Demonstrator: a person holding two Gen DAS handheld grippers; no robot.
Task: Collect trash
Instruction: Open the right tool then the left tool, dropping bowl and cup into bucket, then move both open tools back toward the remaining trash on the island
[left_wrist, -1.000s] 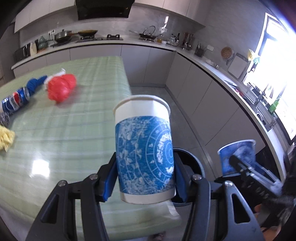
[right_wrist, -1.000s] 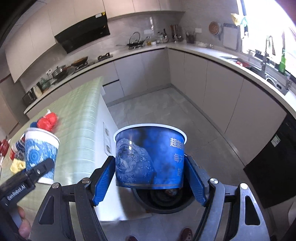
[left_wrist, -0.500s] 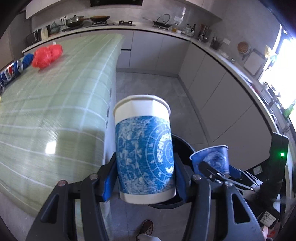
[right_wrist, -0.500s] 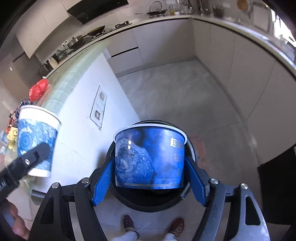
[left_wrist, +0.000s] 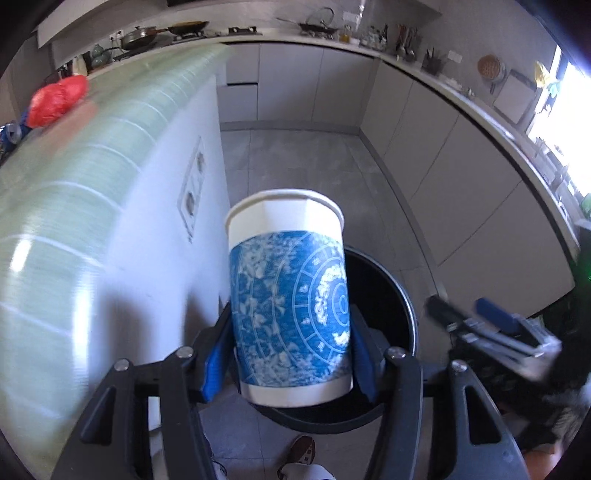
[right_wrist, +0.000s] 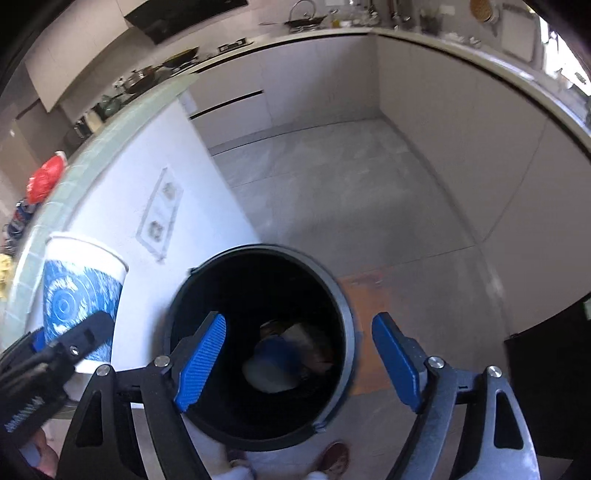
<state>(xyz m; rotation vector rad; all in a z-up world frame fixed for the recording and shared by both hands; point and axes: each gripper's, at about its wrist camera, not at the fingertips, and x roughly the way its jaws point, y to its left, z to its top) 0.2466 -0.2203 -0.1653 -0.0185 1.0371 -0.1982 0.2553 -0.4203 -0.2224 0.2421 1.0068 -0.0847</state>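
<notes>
Above black bin (right_wrist: 347, 306), right claw (right_wrist: 299, 354) opening, empty, left claw (left_wrist: 288, 354) loosening around paper cup (left_wrist: 288, 295)

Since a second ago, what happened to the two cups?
The right hand-held gripper has just opened and dropped its blue cup into the black bin. The left hand-held gripper, also loosening, still has the patterned cup between its pads, now over the bin.

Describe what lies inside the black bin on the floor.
In the bin, a blue tub lies tipped over with pale and brown scraps beside it. The dark walls and the tub hide whatever sits deeper.
</notes>
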